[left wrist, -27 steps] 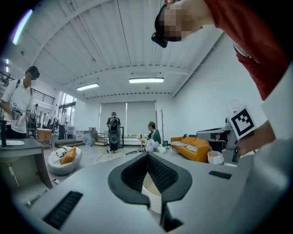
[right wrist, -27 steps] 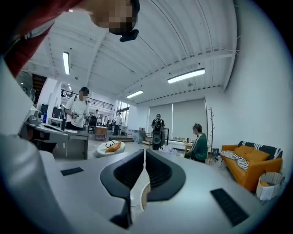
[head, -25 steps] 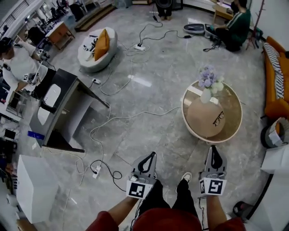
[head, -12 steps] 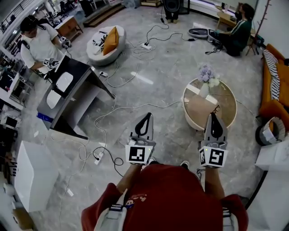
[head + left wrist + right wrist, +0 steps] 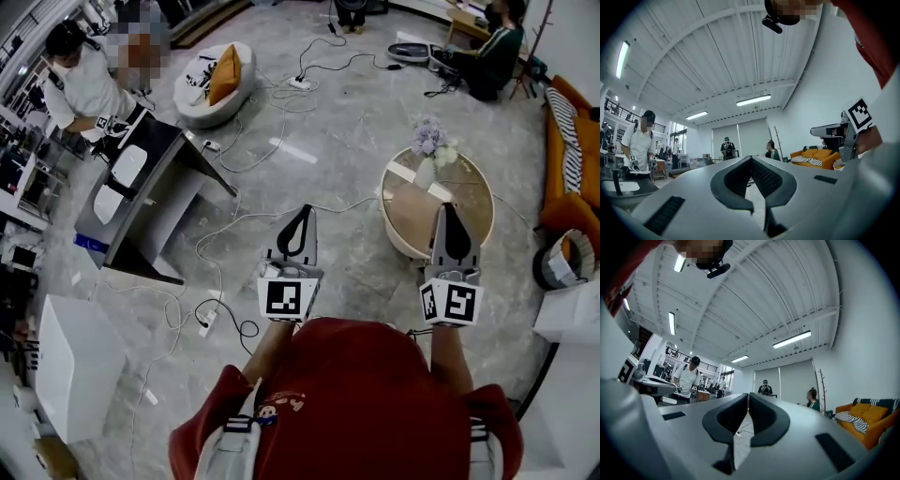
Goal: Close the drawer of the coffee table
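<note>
Holding both tools out level over a red-shirted torso (image 5: 356, 394), the person has the left gripper (image 5: 305, 212) clenched with nothing between its ribbed black pads, and the right gripper (image 5: 448, 210) pinched together and just as empty. Both are smooth grey plastic wedges that taper to a point, each with a marker cube (image 5: 289, 298) at its base.

Just past the right tip sits the coffee table (image 5: 405, 244), a low round drum with a cream wall and a glossy brown top. No drawer front stands out from the wall that shows (the right tool covers part of the near side). That fits a drawer already pushed home, or an open one on a hidden side. Neither tool touches the table.

A pale vase of lilac flowers (image 5: 429, 150) stands at the far rim. Beyond it, white cables (image 5: 281, 217) trail over polished grey marble floor (image 5: 356, 122).
</note>
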